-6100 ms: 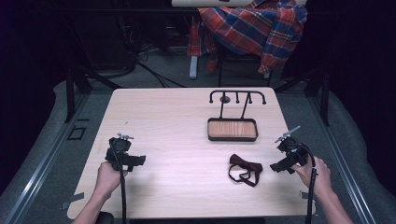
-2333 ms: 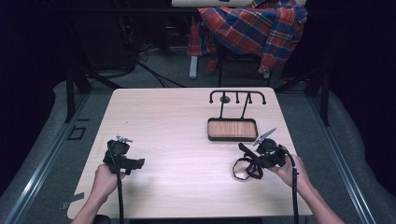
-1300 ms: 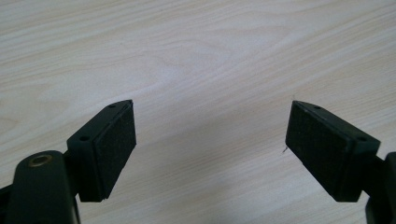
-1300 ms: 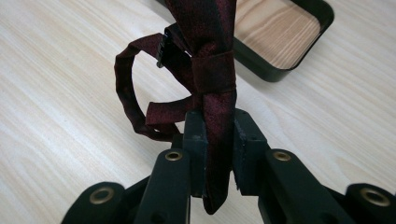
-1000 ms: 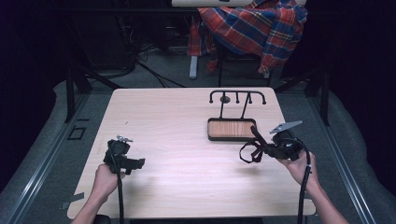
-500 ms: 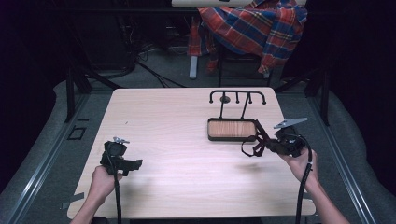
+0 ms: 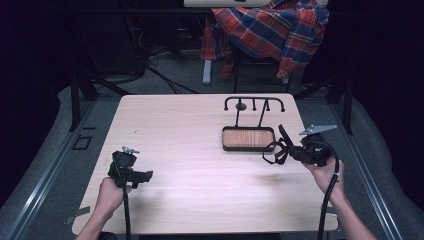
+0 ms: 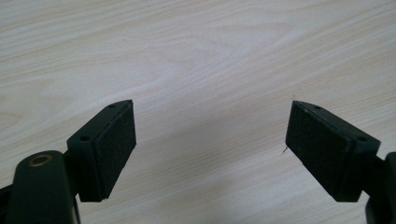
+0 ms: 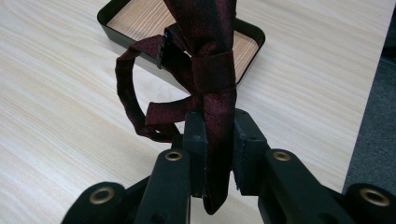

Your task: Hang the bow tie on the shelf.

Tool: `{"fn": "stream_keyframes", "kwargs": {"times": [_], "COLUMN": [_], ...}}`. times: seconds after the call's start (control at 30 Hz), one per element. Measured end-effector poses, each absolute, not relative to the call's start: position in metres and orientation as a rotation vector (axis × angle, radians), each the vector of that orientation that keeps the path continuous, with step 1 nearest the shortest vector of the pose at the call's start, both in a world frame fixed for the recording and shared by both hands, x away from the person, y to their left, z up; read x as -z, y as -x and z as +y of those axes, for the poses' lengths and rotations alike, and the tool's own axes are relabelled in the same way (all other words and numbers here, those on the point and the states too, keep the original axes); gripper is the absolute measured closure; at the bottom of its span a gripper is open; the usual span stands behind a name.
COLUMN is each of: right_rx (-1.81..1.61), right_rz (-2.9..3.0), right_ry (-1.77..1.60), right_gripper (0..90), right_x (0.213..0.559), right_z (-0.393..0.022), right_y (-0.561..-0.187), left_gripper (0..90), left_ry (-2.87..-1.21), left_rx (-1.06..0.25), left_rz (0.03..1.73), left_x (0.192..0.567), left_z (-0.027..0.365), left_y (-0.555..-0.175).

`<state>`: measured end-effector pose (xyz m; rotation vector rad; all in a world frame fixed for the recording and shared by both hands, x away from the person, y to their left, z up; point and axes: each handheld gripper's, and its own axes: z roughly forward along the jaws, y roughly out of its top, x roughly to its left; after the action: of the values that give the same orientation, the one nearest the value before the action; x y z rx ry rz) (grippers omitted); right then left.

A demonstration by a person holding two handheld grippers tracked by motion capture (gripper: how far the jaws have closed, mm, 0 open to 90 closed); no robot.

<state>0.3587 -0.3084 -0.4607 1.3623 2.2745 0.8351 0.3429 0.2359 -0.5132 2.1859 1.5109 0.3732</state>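
A dark red bow tie [image 7: 278,147] with its strap loop hangs in the air just right of the black stand's wooden tray [image 7: 248,138]. My right gripper [image 7: 295,150] is shut on it, and in the right gripper view the bow tie [image 9: 212,60] is pinched between the jaws of that gripper [image 9: 218,135], its strap [image 9: 126,93] curling left over the tabletop. My left gripper [image 7: 142,176] rests low at the table's front left. In the left gripper view that gripper [image 8: 210,140] stands open with bare wood between the pads.
The black stand carries a hook rail [image 7: 254,101] on two posts above its tray [image 9: 140,18]. The table's right edge [image 9: 369,74] is close to the right gripper. A plaid cloth [image 7: 270,30] lies over a chair behind the table.
My right gripper closed on the bow tie, lifted it off the table and carried it up and right, toward the tray. The left gripper barely shifted.
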Motion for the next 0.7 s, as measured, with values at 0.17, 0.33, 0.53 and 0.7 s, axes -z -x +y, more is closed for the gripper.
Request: {"fn": "stream_keyframes", "kwargs": {"times": [0.17,0.33,0.53,0.7], "right_rx": [-0.843,-0.852,-0.873,-0.910], "right_rz": [2.249,2.226,2.193,2.138], "right_ry": [-1.370,-1.377,-1.385,-1.366], "right_gripper": [78.3,78.3,78.4,78.6], "right_x": [0.458,0.455,0.452,0.450], "right_z": [-0.311,-0.313,-0.316,-0.318], "right_y": [-0.360,-0.363,-0.368,-0.372], "left_gripper": [16.4,16.4,16.3,16.4], "left_ry": [-2.191,-2.188,-2.195,-2.200], "left_rx": [-0.372,-0.373,-0.372,-0.375], "left_rz": [1.507,1.511,1.508,1.504], "left_x": [0.513,0.513,0.513,0.514], "left_z": [0.235,0.235,0.234,0.233], "left_y": [-0.343,-0.343,-0.342,-0.343]}}
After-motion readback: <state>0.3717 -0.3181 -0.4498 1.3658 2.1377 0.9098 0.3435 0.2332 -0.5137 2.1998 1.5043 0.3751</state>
